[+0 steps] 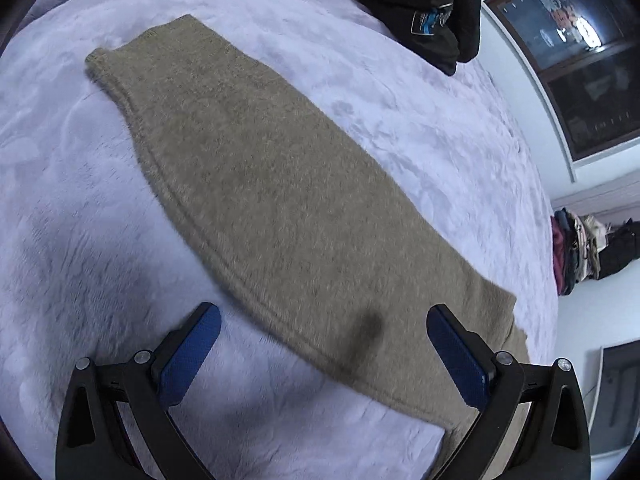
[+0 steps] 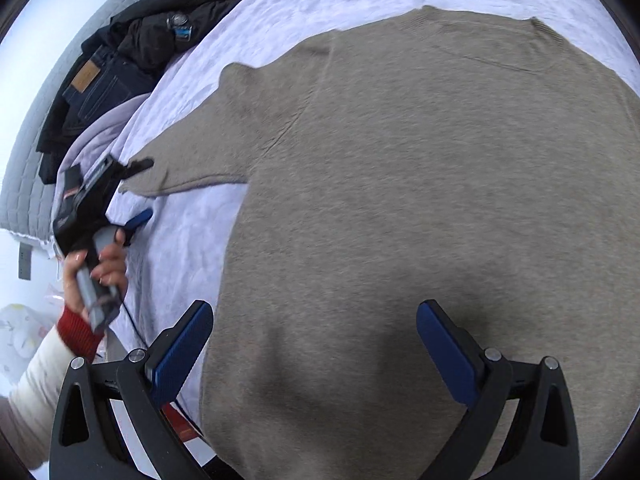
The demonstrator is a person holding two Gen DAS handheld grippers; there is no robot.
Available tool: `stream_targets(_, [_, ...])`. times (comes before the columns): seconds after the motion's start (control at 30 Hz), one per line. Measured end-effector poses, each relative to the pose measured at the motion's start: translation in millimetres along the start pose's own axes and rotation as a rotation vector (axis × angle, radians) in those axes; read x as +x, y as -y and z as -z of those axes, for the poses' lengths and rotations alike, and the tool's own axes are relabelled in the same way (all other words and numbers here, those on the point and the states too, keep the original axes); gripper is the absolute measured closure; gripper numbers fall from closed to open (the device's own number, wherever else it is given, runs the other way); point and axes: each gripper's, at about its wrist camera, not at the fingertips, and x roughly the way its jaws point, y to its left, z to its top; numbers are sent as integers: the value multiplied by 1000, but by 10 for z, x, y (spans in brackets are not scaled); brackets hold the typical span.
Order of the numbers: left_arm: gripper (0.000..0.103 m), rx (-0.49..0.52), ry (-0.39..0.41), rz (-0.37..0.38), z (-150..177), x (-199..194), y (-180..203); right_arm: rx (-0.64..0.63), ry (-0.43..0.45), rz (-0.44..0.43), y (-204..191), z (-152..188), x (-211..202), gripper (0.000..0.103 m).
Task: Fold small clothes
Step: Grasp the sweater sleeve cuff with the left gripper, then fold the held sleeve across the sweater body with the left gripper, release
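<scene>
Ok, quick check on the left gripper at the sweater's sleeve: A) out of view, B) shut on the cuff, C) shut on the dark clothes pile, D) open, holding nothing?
D: in the left wrist view the left gripper has its jaws spread wide over the sleeve with nothing pinched; the right wrist view shows the same beside the cuff.

Left claw [image 1: 323, 322] and right claw [image 2: 314, 318] both gape wide, empty.

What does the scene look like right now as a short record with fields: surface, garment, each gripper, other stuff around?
surface: bed cover, pale lilac
garment: sweater, tan, lying flat, sleeve stretched out
left gripper: open, over the sleeve edge, holding nothing
right gripper: open, above the sweater body
other: dark clothes piled at the bed's edge
</scene>
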Motion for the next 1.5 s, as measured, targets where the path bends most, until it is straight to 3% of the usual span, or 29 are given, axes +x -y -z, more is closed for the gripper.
stream_targets(0.13, [0, -8, 34, 51, -204, 78, 116, -18, -12, -12, -105, 23, 30, 1])
stream_targets(0.2, [4, -1, 70, 18, -293, 68, 160, -28, -12, -13, -156, 17, 32, 1])
stream_targets(0.27, [42, 46, 95, -99, -333, 94, 225, -35, -12, -13, -192, 22, 30, 1])
stream_targets(0.3, [80, 66, 87, -142, -338, 116, 234, -36, -13, -11, -192, 16, 35, 1])
stream_targets(0.33, [97, 79, 81, -157, -341, 122, 225, -35, -13, -11, -192, 17, 36, 1])
stream_targets(0.5, [97, 162, 146, -108, -288, -160, 461, -9, -5, -37, -121, 38, -10, 22])
stream_targets(0.7, [97, 392, 185, 44, 36, -497, 1430, 59, 42, -59, 115, 52, -175, 22])
stream_targets(0.87, [97, 601, 114, 192, 659, -395, 2430, 102, 105, -41, 386, 46, -445, 22])
stream_targets(1.0, [97, 740, 8, 228, 1385, 17, 3092, 167, 166, -15, 730, 101, -707, 22])
stream_targets(1.07, [97, 805, -25, 178, 1739, 291, 3294, 213, 191, 3, 942, 157, -817, 22])
stream_targets(1.2, [96, 935, -103, -27, 2331, 825, 3389, 289, 200, 42, 1311, 290, -911, 22])
stream_targets(1.3, [96, 960, -141, -120, 2490, 951, 3231, 322, 192, 72, 1495, 354, -926, 22])
stream_targets(1.33, [92, 958, -129, -119, 2497, 890, 3189, 326, 191, 78, 1530, 353, -934, 22])
stream_targets(1.37, [81, 956, -127, -116, 2487, 827, 3176, 325, 194, 86, 1547, 344, -952, 22])
stream_targets(1.43, [18, 932, -102, -78, 2422, 601, 3143, 304, 203, 107, 1578, 300, -995, 22])
stream_targets(1.5, [14, 923, -43, -55, 2342, 351, 3042, 271, 214, 126, 1581, 202, -1026, 22])
